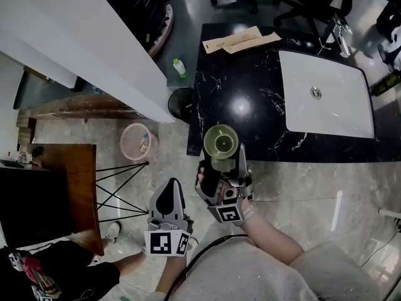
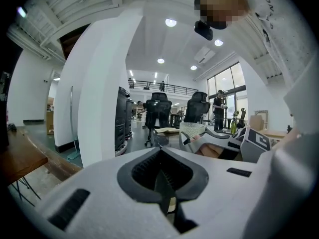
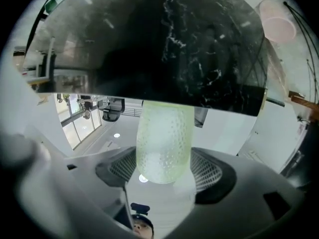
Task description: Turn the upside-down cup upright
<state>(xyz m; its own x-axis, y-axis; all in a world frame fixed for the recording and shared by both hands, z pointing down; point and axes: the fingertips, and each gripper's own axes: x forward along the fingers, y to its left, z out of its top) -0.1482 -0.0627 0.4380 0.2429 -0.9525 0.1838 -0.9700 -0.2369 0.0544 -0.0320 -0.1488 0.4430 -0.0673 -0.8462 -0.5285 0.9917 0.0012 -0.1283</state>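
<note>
Our right gripper [image 1: 223, 163] clamps the green cup [image 1: 220, 142] by its side at the black counter's [image 1: 250, 93] near edge, mouth up, base free for landing. Our left gripper [image 1: 168, 207], closed and empty, idles off the counter.

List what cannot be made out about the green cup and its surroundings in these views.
- Head view: whether the cup touches the black counter or hangs above it; the straight-down angle hides height.
- Right gripper view: the cup's far end, lost against the dark counter.
- Head view: print on the papers, too small.
- Left gripper view: the cup, tiny and partly behind the right gripper.
</note>
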